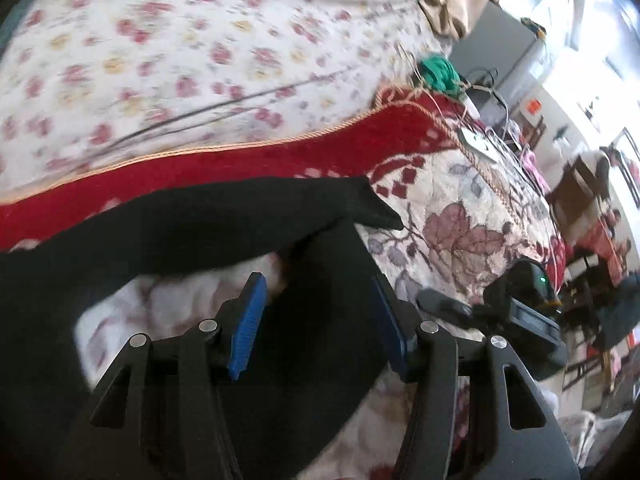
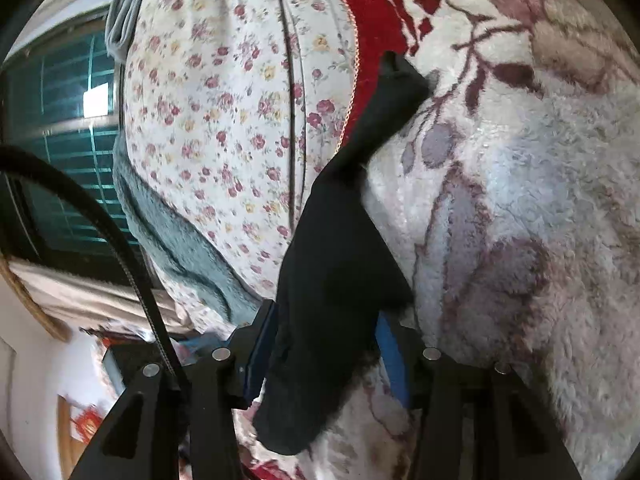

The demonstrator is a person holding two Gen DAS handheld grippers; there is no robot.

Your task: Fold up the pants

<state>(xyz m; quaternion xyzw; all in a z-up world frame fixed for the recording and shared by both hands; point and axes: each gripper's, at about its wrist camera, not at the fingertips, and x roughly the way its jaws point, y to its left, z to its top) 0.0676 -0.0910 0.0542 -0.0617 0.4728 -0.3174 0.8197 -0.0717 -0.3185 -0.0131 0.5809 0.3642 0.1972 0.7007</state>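
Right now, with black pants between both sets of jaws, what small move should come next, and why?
Probably lower both ends onto the fleece blanket and flatten. The left gripper and right gripper each hold black pants lifted, and the cloth sags between them, its far end still trailing on the bed.

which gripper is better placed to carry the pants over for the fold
Left, probably. The black pants spread wide beyond the left gripper; the right gripper holds only a narrow, dangling end.
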